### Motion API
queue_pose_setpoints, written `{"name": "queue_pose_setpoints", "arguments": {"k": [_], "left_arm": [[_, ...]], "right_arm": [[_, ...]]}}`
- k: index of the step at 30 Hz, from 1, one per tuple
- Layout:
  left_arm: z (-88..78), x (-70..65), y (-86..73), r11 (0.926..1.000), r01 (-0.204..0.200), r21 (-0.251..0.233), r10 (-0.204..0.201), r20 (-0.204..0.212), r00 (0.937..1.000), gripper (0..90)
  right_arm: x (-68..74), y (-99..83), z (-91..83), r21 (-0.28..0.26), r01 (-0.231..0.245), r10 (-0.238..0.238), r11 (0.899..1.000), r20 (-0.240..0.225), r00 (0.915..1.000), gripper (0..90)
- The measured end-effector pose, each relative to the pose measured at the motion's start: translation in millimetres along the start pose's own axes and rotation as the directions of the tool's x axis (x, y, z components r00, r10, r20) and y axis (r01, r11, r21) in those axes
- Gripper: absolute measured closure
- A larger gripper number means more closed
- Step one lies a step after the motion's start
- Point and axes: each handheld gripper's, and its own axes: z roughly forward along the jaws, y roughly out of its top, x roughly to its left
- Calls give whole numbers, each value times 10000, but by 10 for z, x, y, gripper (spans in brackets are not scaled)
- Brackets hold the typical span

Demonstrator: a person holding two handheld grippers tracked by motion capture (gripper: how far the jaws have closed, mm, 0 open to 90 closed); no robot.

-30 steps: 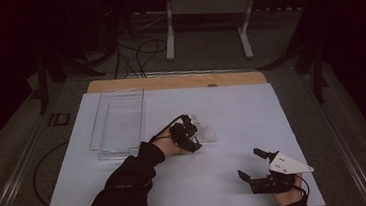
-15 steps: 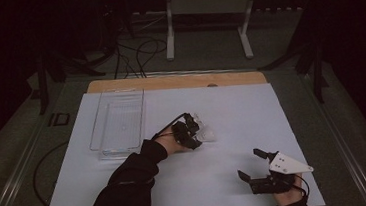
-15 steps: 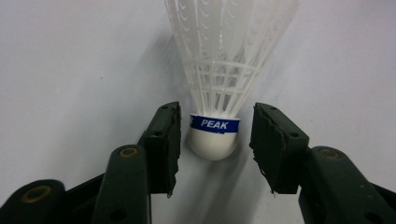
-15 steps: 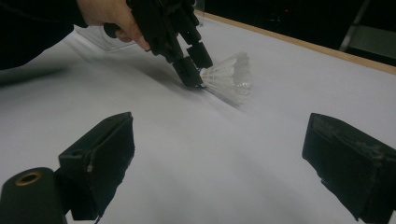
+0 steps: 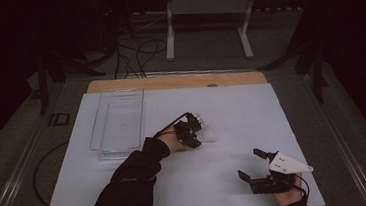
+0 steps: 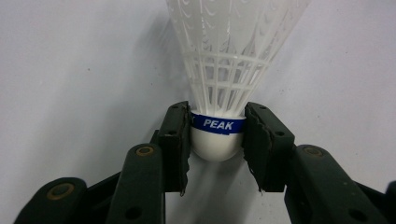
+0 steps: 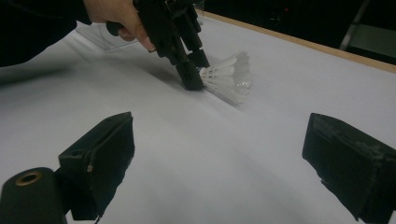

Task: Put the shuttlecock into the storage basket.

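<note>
Left tool [image 6: 217,140] is clamped on the shuttlecock [image 6: 224,84] at its cork base, pads either side of the blue band; a second ago it was just short of it, so the grasp looks newly made, lift next I'd guess. Shuttlecock lies mid-counter [image 5: 252,112], long axis roughly left-right, cork left, skirt right. Right tool [image 5: 259,166] near right, jaws apart, empty. Clear tray [image 5: 118,122] sits left.

Clear tray [image 5: 118,123] on white table [image 5: 241,108]

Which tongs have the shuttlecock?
The left tongs, pinching the shuttlecock at its blue-banded head. The right tongs sit open, holding nothing, near the table's front edge.
</note>
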Motion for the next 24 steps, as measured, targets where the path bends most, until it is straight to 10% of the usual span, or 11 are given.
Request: {"name": "queue_pose_setpoints", "arguments": {"k": [24], "left_arm": [[-194,15,48,9966,551,617,-556,64,9984,659]], "right_arm": [[-2,2,0,28,29,-29,10000,80,10000,92]]}}
